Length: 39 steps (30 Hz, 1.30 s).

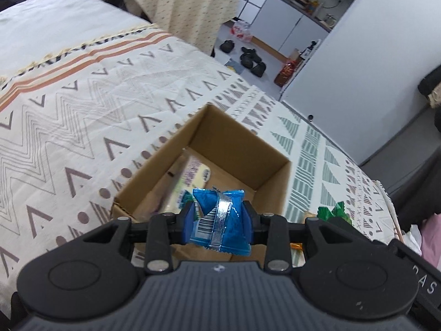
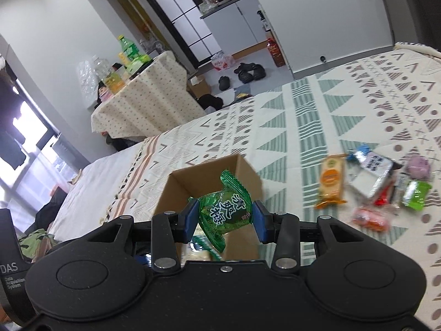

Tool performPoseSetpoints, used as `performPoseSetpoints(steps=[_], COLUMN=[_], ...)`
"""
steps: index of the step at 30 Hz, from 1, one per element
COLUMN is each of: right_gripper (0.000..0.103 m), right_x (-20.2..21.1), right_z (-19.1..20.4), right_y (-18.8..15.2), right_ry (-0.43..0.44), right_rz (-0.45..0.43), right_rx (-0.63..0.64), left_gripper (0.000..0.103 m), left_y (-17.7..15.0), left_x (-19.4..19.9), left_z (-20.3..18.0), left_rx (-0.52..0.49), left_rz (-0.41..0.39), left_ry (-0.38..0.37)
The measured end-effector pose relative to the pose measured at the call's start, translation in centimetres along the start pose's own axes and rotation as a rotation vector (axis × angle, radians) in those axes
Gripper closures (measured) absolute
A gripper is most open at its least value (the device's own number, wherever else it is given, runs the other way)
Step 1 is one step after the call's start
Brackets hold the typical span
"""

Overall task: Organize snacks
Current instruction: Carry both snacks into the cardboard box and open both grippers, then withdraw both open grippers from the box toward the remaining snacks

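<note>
The left gripper (image 1: 219, 219) pinches a blue packet (image 1: 220, 220) over the open cardboard box (image 1: 273, 184) on the bed (image 1: 82, 104); the right gripper (image 2: 225, 216) clamps a green candy (image 2: 226, 212) above the box's near edge, more snacks (image 2: 380, 184) lying toward the bed's right edge

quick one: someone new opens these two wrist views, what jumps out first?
Both grippers are loaded: the left gripper pinches a crumpled blue packet, the right gripper a green candy wrapper, each held just above the open cardboard box on the patterned bedspread. The box already holds a pale snack pack. To the right of the box, a loose pile of snacks still lies on the bedspread.
</note>
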State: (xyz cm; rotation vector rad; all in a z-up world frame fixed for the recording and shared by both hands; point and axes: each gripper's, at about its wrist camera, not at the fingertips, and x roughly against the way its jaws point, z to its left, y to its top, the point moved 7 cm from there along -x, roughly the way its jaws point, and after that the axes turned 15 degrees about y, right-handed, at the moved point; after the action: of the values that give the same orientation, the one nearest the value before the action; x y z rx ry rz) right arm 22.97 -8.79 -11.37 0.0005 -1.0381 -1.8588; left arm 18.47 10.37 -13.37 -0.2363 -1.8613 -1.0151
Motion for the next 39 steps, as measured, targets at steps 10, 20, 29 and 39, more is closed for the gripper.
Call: performPoseSetpoints(steps=[10, 20, 29, 39], right_gripper=[0.062, 0.047, 0.035, 0.026], right_x=[-3.6, -4.8, -0.6, 5.7], right_z=[1.2, 1.7, -0.6, -5.4], right_y=[-0.7, -0.4, -0.3, -0.2], right_ry=[-0.024, -0.008, -0.066, -0.146], right_rz=[0.030, 0.038, -0.007, -0.065], right_rx=[-0.015, -0.032, -0.046, -0.087], left_gripper=[0.041, 0.023, 0.007, 0.006], left_y=[0.6, 1.1, -0.1, -2.9], left_x=[-1.6, -1.0, 0.2, 2.0], left_z=[2.1, 2.4, -0.5, -4.8], left_rx=[0.084, 0.096, -0.023, -0.169], left_rz=[0.056, 0.045, 0.020, 0.010], left_ry=[0.015, 0.021, -0.001, -0.068])
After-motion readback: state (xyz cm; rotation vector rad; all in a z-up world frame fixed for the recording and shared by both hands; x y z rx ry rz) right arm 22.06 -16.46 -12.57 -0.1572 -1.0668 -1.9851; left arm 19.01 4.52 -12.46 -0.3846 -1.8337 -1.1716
